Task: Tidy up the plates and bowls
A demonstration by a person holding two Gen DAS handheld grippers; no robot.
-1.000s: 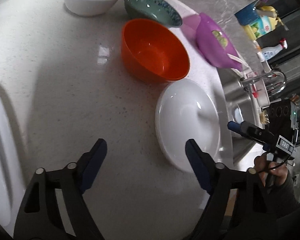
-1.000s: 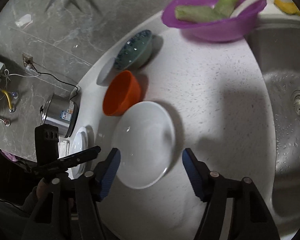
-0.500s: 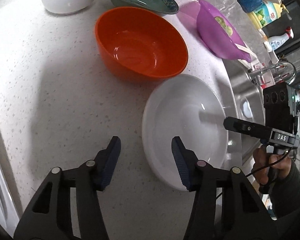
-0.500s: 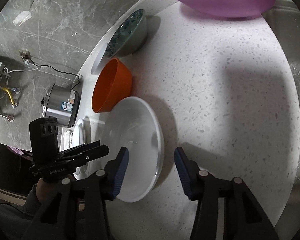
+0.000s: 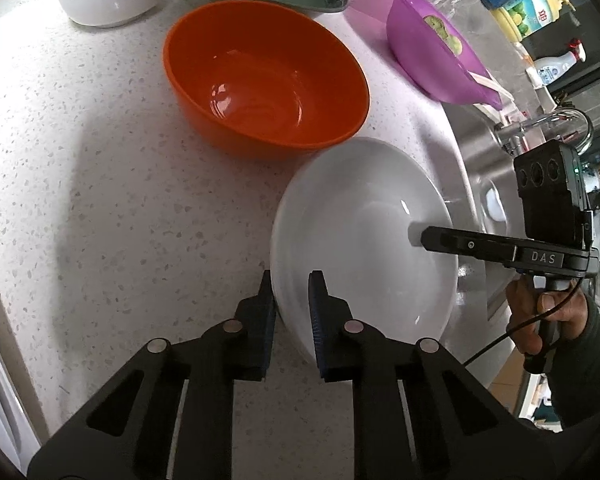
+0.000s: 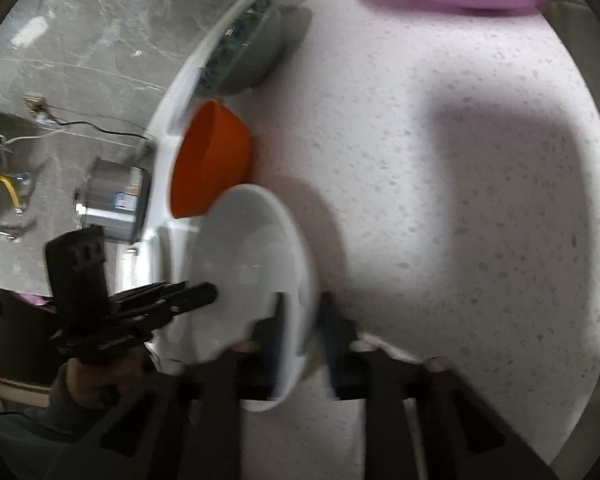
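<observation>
- Tongs in our left hand, the left gripper (image 5: 291,292), have just been closing and are now pinching the near rim of the white plate (image 5: 364,232).
- We are clamping the right gripper (image 6: 302,322), also just closed, on the plate's opposite rim.
- Just beyond both tongs, the orange bowl (image 5: 266,74) is sitting beside the plate on the counter (image 5: 100,200).

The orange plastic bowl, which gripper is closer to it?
Left. The left gripper pinches the shallow white plate's near rim, on the side where the orange plastic bowl sits. The right gripper clamps the plate's opposite edge, farther from the bowl.
</observation>
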